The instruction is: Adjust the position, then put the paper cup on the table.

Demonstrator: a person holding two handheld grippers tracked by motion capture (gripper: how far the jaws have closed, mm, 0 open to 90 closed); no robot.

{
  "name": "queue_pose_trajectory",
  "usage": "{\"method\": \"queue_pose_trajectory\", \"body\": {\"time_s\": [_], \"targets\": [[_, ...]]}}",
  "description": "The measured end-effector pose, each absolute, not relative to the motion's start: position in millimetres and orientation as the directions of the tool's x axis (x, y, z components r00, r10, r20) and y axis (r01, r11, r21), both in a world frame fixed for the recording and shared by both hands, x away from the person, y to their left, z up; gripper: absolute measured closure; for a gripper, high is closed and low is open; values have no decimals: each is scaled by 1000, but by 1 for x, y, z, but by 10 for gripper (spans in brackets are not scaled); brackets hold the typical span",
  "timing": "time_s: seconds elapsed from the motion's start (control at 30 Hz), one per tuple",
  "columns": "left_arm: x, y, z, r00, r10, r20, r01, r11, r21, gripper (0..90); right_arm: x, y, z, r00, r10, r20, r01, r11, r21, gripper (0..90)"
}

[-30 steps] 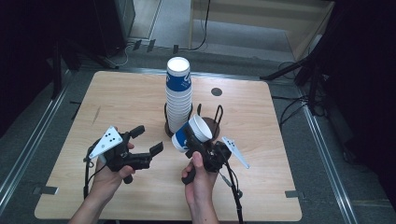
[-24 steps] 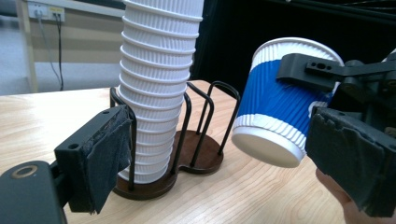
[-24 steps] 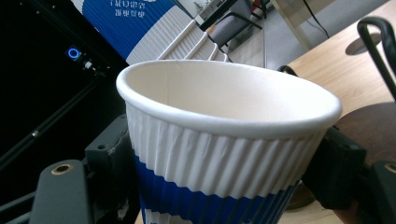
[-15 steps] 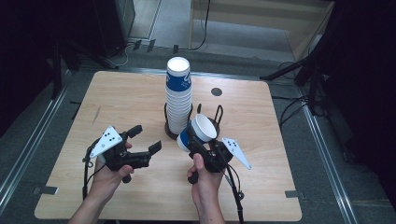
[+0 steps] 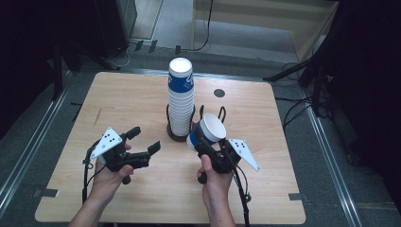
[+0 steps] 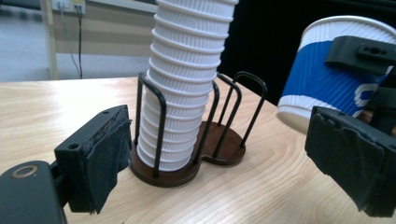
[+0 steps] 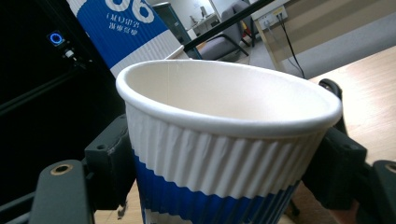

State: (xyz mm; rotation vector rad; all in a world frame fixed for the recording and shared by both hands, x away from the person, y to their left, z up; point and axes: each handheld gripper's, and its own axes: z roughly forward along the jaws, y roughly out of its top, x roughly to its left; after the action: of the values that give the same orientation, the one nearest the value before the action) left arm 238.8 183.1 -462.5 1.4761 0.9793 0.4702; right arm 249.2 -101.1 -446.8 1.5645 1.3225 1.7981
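Cup clamped in our right hand-held gripper, tilted, mouth up-right, raised off bench beside cup stack in wire holder. Our left hand-held gripper wide open, empty, jaws aimed at cup, just left of it.

Looking like a lab or recording studio setup rather than anyone's home. The wooden table is sitting on grey carpet with metal floor rails running along both sides of the frame, and black curtains or dark panels are closing in the left and right edges. Cables are trailing across the floor at top centre, and black stand legs are poking in at upper right. In the right gripper view, an office chair (blurry) is sitting in the upper middle background.
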Motion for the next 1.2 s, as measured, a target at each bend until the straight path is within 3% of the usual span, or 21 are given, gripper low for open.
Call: {"method": "queue_pose_trajectory", "body": {"time_s": [0.77,1.2], "targets": [[248,219,-481,452,853,-259,307,124,943,80,261,-127,-432,-264,860,437,182,-401,898,219],[255,234,-500,384,893,-237,324,110,940,80,270,-137,-426,-231,919,321,120,-300,946,217]]}}
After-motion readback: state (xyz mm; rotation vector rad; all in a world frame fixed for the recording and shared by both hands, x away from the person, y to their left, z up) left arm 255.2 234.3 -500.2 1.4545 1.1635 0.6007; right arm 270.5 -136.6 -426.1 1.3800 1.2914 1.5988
